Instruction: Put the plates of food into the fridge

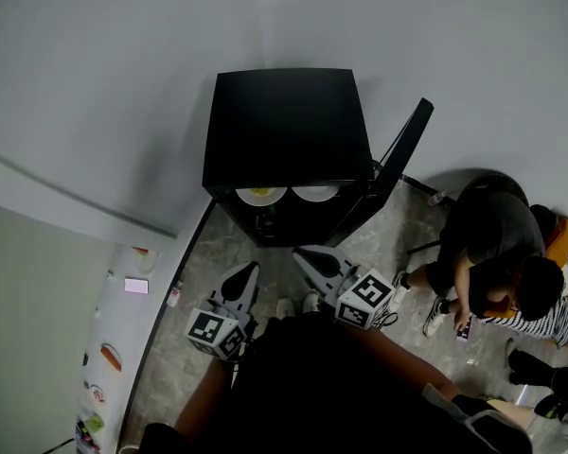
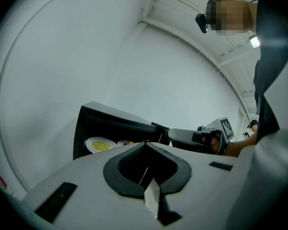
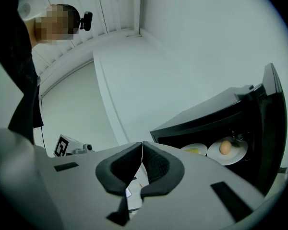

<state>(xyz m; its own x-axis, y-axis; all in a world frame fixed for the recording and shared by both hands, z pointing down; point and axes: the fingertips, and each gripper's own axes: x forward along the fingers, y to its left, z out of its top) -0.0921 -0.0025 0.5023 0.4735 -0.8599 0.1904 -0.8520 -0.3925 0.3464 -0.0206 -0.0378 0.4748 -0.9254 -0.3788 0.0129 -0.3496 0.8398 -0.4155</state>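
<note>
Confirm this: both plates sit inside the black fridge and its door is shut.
Not shut: the door stands open, swung aside, as the head view shows. The left plate and right plate do sit inside the fridge.

In the head view we find the fridge (image 1: 286, 126) at mid-frame, its door (image 1: 398, 164) swung out to the right. Inside, on one shelf, the left plate (image 1: 261, 195) and the right plate (image 1: 314, 195) sit side by side. Just below the fridge, the left tongs (image 1: 254, 269) and right tongs (image 1: 300, 253) point toward it. A worktop (image 1: 123, 334) runs along the lower left, and seated people (image 1: 492, 239) are at the right edge.
</note>
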